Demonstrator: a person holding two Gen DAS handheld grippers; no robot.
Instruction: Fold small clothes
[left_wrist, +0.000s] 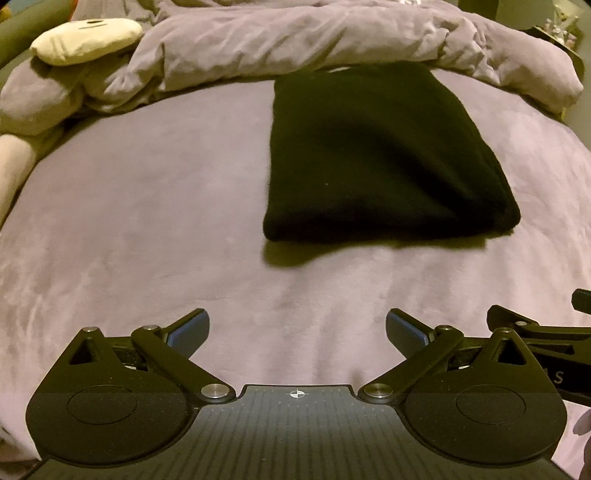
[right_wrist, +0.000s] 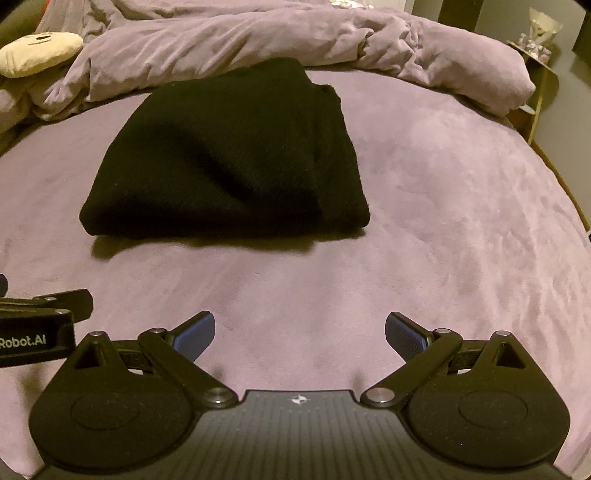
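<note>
A black garment lies folded into a thick rectangle on the purple bed sheet. In the right wrist view the same black garment sits ahead and left of centre, with a folded layer along its right side. My left gripper hovers over bare sheet, well short of the garment, wide open with nothing between its blue pads. My right gripper is also wide open and empty, back from the garment's near edge. Each gripper's body shows at the edge of the other's view.
A crumpled purple duvet is bunched along the far side of the bed, behind the garment. A cream plush toy rests at the far left. A small side table stands beyond the bed's right edge.
</note>
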